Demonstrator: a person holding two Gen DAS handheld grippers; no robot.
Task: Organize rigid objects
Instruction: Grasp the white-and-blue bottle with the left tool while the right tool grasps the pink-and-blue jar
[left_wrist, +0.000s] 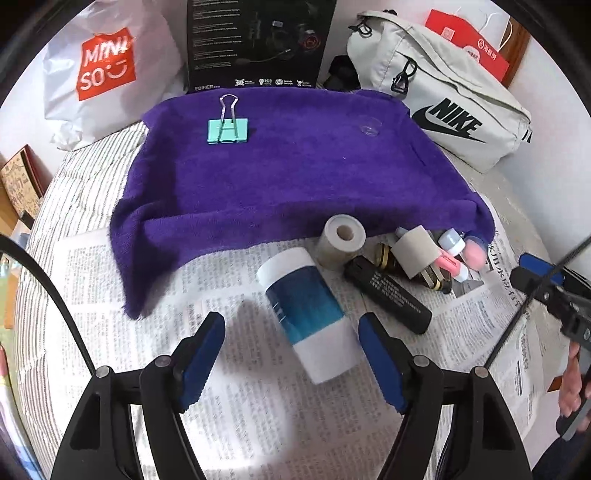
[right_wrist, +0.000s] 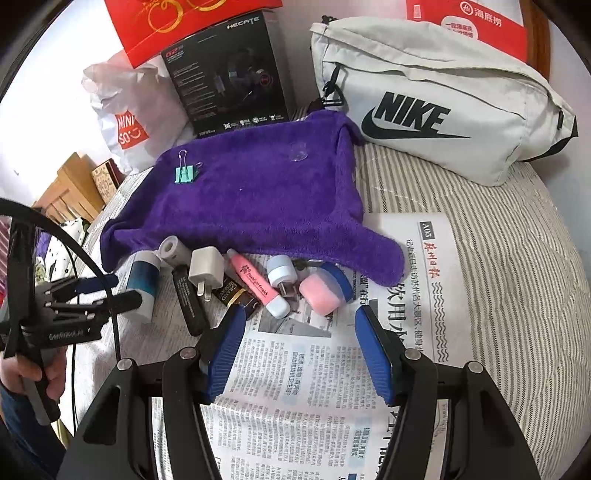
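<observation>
A purple towel (left_wrist: 288, 173) lies on the bed with a teal binder clip (left_wrist: 228, 130) and a small clear cap (left_wrist: 369, 127) on it. In front of it, on newspaper (left_wrist: 240, 413), lies a pile: a blue-and-white bottle (left_wrist: 310, 314), a grey roll (left_wrist: 341, 240), a black tube (left_wrist: 388, 293), a white charger plug (right_wrist: 205, 271), a pink tube (right_wrist: 255, 286) and a pink-and-blue case (right_wrist: 325, 290). My left gripper (left_wrist: 291, 354) is open, with the bottle's lower end between its fingers. My right gripper (right_wrist: 299, 343) is open, just in front of the pile.
A white Nike bag (right_wrist: 436, 118), a black headset box (left_wrist: 258, 44), a white Miniso bag (left_wrist: 99, 70) and red paper bags (right_wrist: 476, 26) stand behind the towel. The striped bedcover (right_wrist: 498, 258) extends to the right of the newspaper.
</observation>
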